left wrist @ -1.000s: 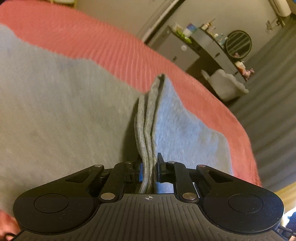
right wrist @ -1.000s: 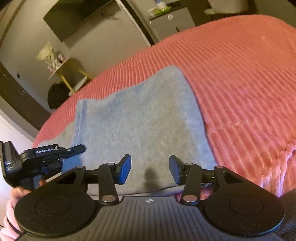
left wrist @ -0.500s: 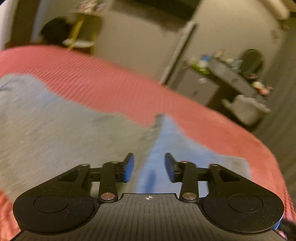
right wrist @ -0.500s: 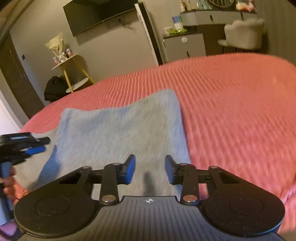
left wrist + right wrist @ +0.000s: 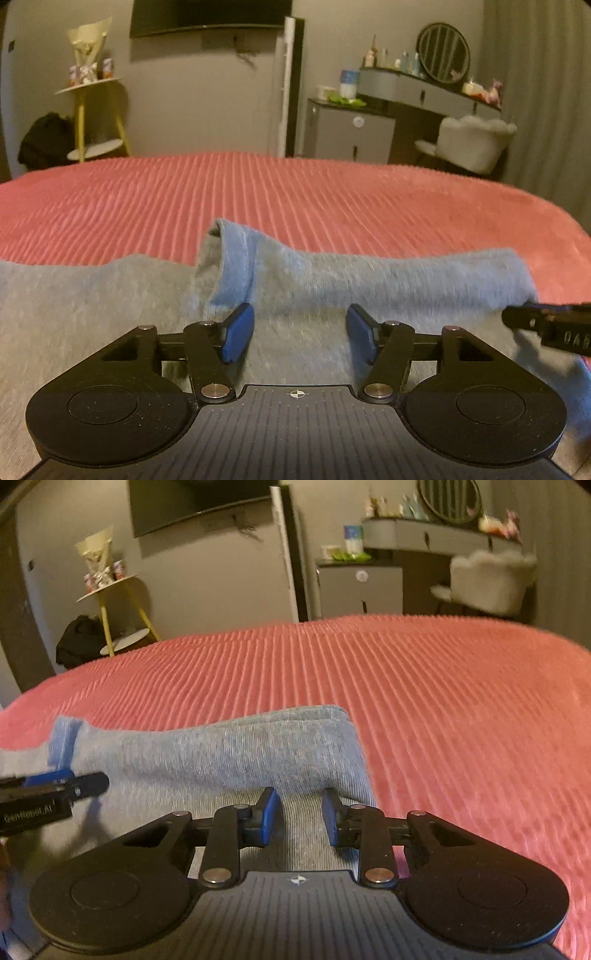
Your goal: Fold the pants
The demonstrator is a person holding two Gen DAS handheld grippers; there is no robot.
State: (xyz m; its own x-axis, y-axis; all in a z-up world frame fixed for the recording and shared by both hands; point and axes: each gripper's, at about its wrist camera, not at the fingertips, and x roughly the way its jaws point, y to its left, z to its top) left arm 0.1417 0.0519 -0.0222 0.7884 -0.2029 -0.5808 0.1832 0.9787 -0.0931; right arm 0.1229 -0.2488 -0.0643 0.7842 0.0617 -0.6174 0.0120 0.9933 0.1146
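Grey-blue pants [image 5: 332, 280] lie folded on a red ribbed bedspread [image 5: 295, 192]; a cuff end sticks up at the fold's left. My left gripper [image 5: 301, 332] is open and empty, low over the near part of the pants. My right gripper [image 5: 299, 818] is open, its jaws closer together, hovering over the right end of the pants [image 5: 229, 753] beside the fold's edge. The right gripper's tip shows at the right edge of the left wrist view [image 5: 546, 325]; the left gripper's tip shows at the left edge of the right wrist view [image 5: 51, 794].
The bedspread [image 5: 443, 701] stretches wide beyond and right of the pants. Past the bed stand a yellow side table [image 5: 92, 118], a grey cabinet [image 5: 351, 133], a vanity with a round mirror [image 5: 443, 51] and a white chair [image 5: 472, 144].
My left gripper let go of the pants edge, opened and drew back. Both grippers tilted up and dropped low toward the near edge of the pants; the right jaws narrowed somewhat.
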